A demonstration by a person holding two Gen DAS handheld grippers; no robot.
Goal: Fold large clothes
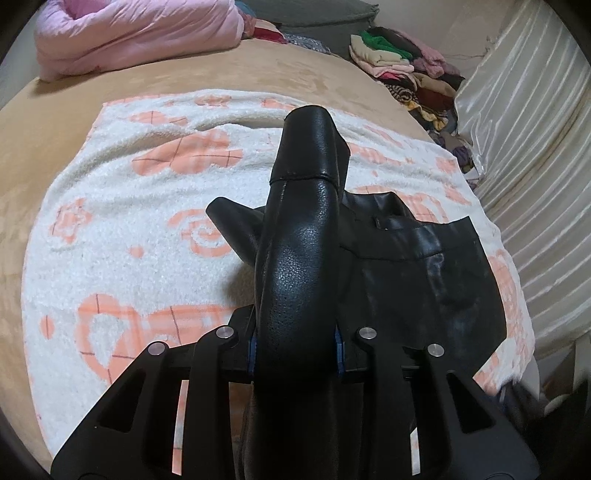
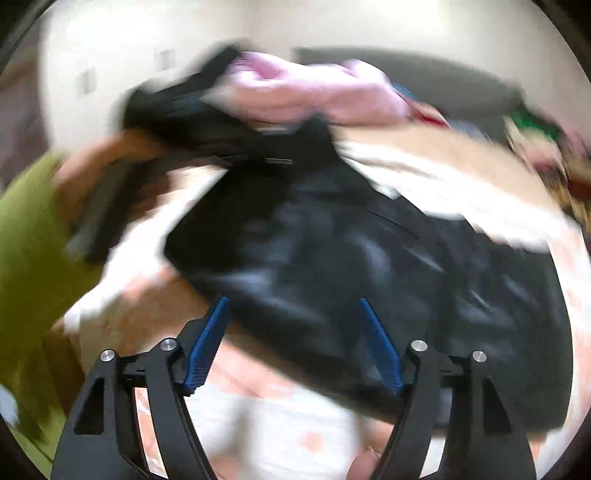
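On the far left of the bed, a pink quilt [image 1: 136, 33] lies bunched up on the tan bedspread [image 1: 229, 75]. Nearer, a white blanket with orange flowers [image 1: 122, 206] is spread flat across the bedspread. In the left wrist view the left gripper [image 1: 295, 354] points steeply down over this blanket, its jaws drawn close together and clamped on a thick fold of the black leather jacket [image 1: 417, 280]; the pinched fold stands up between the blue pads and arches away from the camera. The rest of the jacket lies flat on the blanket to the right of the gripper. Far right, a pile of folded clothes [image 1: 402, 62] sits by a pale striped curtain [image 1: 524, 122]. The right wrist view is badly blurred. There the right gripper [image 2: 293, 343] tilts down above the near edge of the jacket, its jaws spread wide with nothing between the blue pads. At the left of that view a person's arm in a green sleeve [image 2: 29, 236] reaches toward the raised part of the jacket.
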